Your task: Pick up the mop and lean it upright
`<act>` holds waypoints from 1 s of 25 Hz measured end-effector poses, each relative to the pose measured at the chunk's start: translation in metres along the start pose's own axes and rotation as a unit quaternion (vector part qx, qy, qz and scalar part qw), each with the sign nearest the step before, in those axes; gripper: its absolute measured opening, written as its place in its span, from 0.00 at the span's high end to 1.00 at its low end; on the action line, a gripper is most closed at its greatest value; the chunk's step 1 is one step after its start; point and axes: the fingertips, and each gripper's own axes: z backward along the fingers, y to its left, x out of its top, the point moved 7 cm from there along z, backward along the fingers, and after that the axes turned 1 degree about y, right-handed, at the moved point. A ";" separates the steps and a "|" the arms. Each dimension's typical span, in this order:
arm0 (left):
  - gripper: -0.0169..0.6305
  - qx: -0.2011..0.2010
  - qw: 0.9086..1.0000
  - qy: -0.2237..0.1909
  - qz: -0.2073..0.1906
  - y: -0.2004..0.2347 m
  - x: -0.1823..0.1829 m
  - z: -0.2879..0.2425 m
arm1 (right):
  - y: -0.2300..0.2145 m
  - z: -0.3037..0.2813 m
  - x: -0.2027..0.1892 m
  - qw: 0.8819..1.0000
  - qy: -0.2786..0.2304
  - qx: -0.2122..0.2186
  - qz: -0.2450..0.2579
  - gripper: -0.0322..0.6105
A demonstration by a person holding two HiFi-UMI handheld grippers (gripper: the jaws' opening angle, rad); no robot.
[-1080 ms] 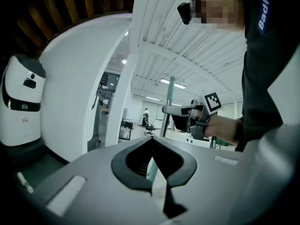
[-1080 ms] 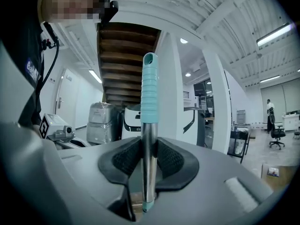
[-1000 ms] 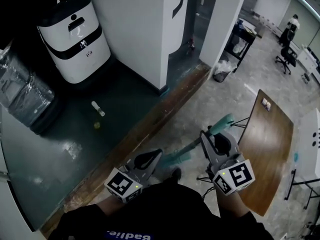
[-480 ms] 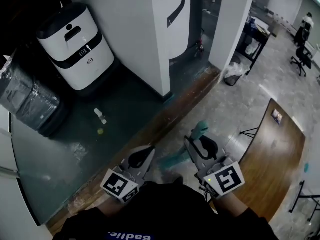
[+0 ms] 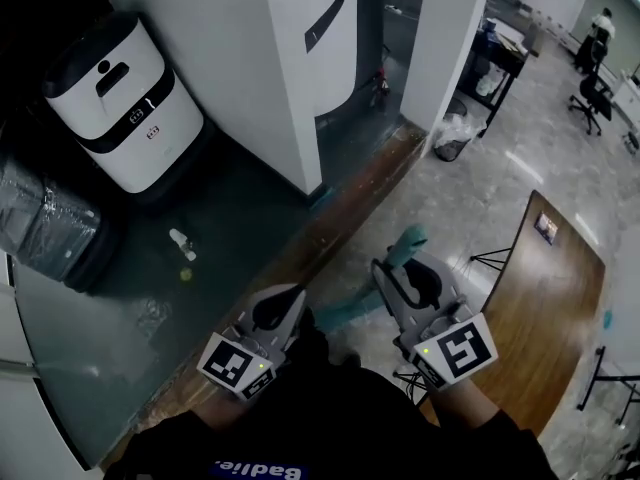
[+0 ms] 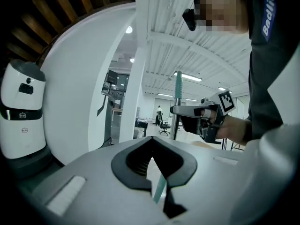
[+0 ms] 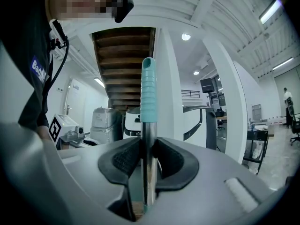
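Observation:
The mop has a metal pole (image 7: 149, 139) with a ribbed teal grip (image 7: 148, 93) at its top, and it stands upright. My right gripper (image 7: 149, 165) is shut on the pole just below that grip. From the head view the teal grip (image 5: 405, 243) pokes out past my right gripper (image 5: 392, 273), and the teal mop head (image 5: 345, 313) lies on the floor between the two grippers. My left gripper (image 6: 157, 172) hangs low at the left with its jaws closed on nothing; a teal sliver of the mop (image 6: 159, 189) shows through the slit. The left gripper view also shows my right gripper (image 6: 197, 114) around the pole (image 6: 177, 93).
A white pillar (image 5: 300, 68) stands ahead, with a white-and-black machine (image 5: 120, 98) and a plastic-wrapped dark unit (image 5: 40, 223) to its left. A small bottle (image 5: 182, 245) lies on the dark floor. A wooden table (image 5: 545, 308) is at my right, and a bagged bin (image 5: 452, 133) sits farther off.
The right gripper with the mop handle has come a little closer to my body and to the left. The left gripper has hardly moved. The head view has shifted.

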 end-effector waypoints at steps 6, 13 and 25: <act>0.94 -0.039 0.999 -0.009 0.007 0.048 0.006 -0.036 | -0.019 -0.037 0.009 1.000 0.011 -0.025 0.013 0.78; 0.94 -0.080 0.996 -0.023 0.011 0.118 0.020 -0.076 | -0.050 -0.086 0.025 0.997 0.028 -0.073 0.029 0.78; 0.94 -0.088 0.994 -0.053 0.024 0.211 0.042 -0.101 | -0.078 -0.168 0.079 0.994 0.013 -0.092 0.062 0.78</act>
